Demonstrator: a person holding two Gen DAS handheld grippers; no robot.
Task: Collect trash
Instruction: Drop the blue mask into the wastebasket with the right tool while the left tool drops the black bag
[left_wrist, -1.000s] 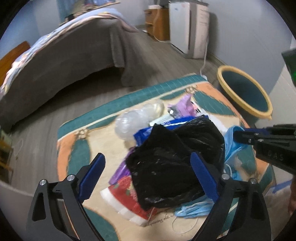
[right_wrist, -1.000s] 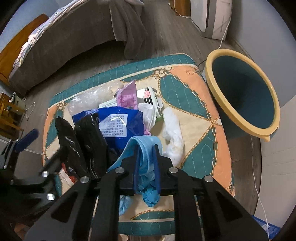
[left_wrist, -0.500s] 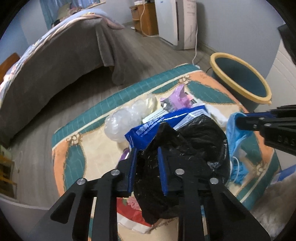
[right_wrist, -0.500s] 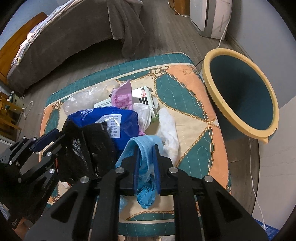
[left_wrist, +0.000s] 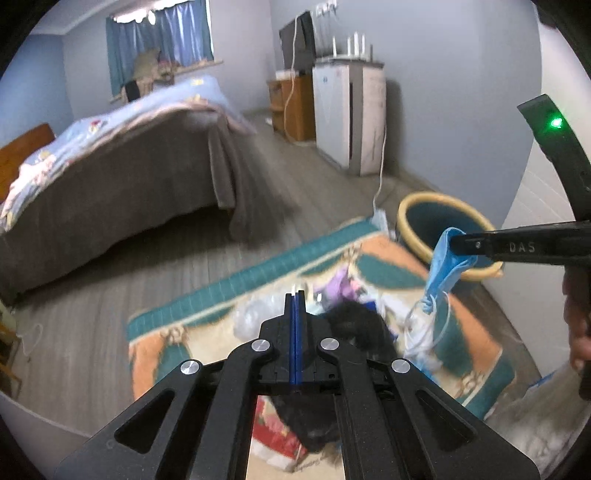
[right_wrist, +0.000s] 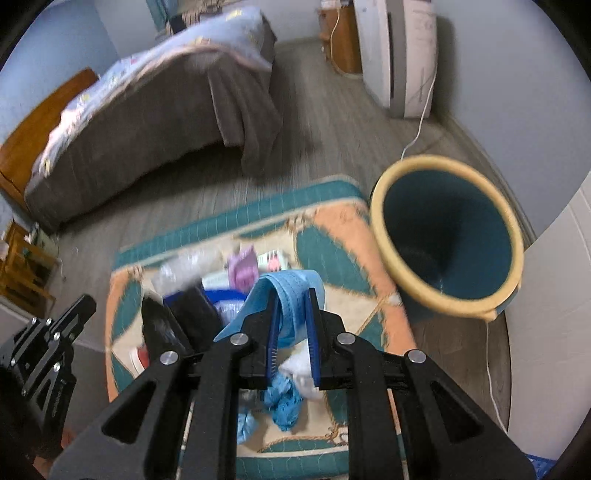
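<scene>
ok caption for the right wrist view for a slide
Right gripper shut on blue face mask, raised near the teal bin.

Right tongs (right_wrist: 291, 325) gripped a light blue face mask (right_wrist: 286, 295) above the patterned mat (right_wrist: 332, 229). Black bag (right_wrist: 173, 321) hung at the left tongs (right_wrist: 55, 332), lower left. Teal bin (right_wrist: 447, 236), yellow rim, stood just beside the mat's right edge.

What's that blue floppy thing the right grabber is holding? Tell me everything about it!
It looks like a light blue face mask, soft pleated fabric folded over. The right gripper pinches it between its blue pads, lifted above the patterned mat. Thin ear loops dangle below it, and the teal bin stands nearby.
</scene>
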